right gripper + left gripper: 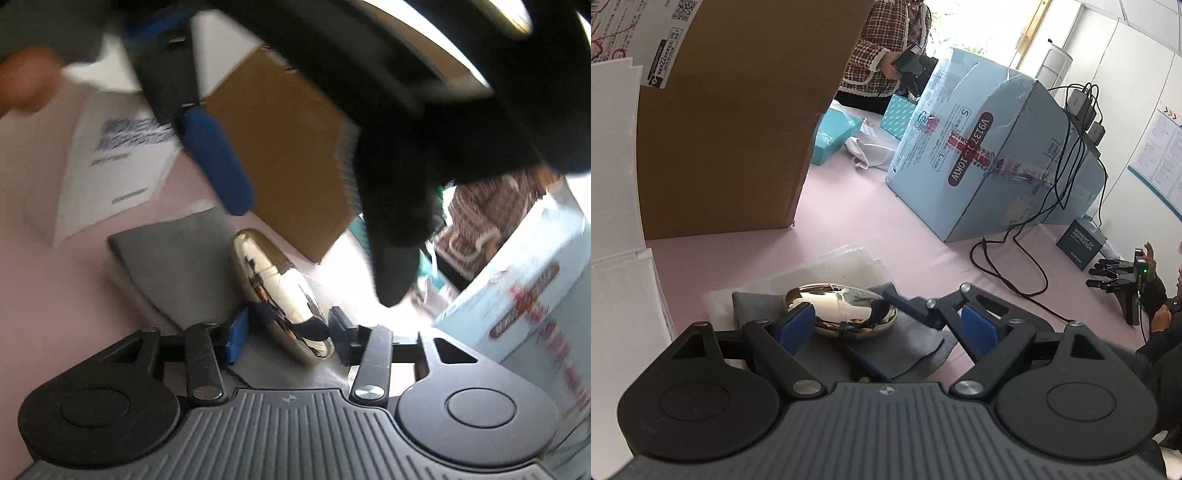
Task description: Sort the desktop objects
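Note:
A shiny gold egg-shaped case lies on a grey cloth on the pink tabletop. My left gripper is open around it, the left blue pad against the case's near side and the right pad well clear. The right gripper's fingers reach in at the case's right end. In the right wrist view the right gripper straddles the near end of the gold case, its right pad nearly touching and a gap at the left pad. The left gripper's fingers hang blurred above the cloth.
A tall cardboard box stands close behind on the left, a light blue carton behind on the right with black cables trailing off it. White sheets line the left edge. A person in a plaid jacket stands at the far side.

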The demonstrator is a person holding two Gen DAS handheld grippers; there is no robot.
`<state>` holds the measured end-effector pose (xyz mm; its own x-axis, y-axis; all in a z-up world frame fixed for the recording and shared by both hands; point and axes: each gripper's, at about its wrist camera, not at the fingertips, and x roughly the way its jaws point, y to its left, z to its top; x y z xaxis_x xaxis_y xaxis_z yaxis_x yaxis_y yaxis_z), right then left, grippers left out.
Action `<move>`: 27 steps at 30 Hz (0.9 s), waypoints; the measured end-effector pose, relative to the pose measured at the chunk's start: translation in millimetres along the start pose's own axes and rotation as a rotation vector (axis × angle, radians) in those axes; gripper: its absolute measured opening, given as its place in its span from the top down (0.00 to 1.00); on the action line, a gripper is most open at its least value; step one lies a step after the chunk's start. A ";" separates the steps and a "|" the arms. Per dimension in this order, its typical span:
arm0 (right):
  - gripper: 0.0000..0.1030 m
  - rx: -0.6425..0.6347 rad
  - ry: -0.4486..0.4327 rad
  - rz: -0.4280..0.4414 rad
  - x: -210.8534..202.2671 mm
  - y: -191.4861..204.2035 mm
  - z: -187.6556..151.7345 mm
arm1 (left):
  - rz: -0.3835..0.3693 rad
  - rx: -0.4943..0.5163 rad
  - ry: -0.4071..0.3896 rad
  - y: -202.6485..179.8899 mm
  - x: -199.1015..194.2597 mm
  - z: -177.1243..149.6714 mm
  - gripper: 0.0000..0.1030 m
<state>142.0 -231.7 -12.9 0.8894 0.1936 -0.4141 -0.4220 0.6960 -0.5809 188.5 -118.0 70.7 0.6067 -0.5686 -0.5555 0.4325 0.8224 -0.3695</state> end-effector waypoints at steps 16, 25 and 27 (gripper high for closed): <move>0.66 -0.099 0.068 0.095 -38.1 -4.1 6.7 | -0.024 0.035 0.078 -2.5 14.6 -5.7 0.17; 0.65 -0.078 0.054 0.095 -36.5 -6.6 11.9 | 0.004 0.064 0.097 -6.6 20.0 -11.3 0.17; 0.61 -0.062 0.051 0.094 -34.5 -9.3 12.2 | 0.012 0.059 0.113 -8.4 20.8 -12.4 0.18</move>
<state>117.4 -236.5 15.3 0.8358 0.2194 -0.5033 -0.5148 0.6320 -0.5793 189.2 -136.5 53.1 0.5340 -0.5509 -0.6413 0.4664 0.8247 -0.3200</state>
